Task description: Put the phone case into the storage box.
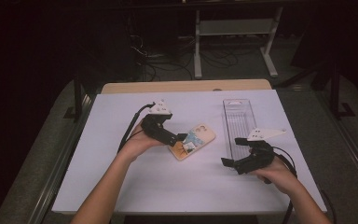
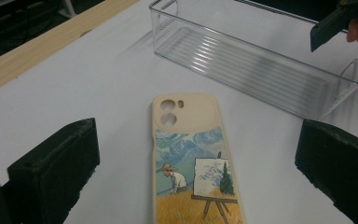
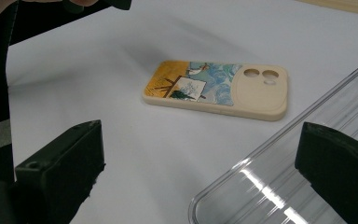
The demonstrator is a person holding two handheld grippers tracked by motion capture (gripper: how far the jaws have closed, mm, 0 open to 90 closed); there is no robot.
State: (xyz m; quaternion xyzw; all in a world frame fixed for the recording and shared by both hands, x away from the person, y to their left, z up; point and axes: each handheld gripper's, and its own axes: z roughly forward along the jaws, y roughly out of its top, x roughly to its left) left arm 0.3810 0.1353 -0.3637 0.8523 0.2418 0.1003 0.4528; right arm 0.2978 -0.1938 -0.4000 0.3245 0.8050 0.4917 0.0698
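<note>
A beige phone case (image 1: 192,141) with a painted field scene lies face down near the middle of the white table (image 1: 121,182). My left gripper (image 1: 178,138) is open at the case's near-left end. In the left gripper view the case (image 2: 191,158) lies between the two wide-apart jaws without touching them. My right gripper (image 1: 232,150) is open and empty, low over the table beside the near end of a clear plastic tray (image 1: 239,122). In the right gripper view the case (image 3: 219,88) lies ahead and the tray's corner (image 3: 279,177) sits between the jaws.
The clear tray (image 2: 261,65) is empty and runs lengthwise at the right of the table. A wooden table edge (image 1: 186,86) shows behind the white sheet. Cables and a white stand's legs (image 1: 235,42) are on the dark floor beyond.
</note>
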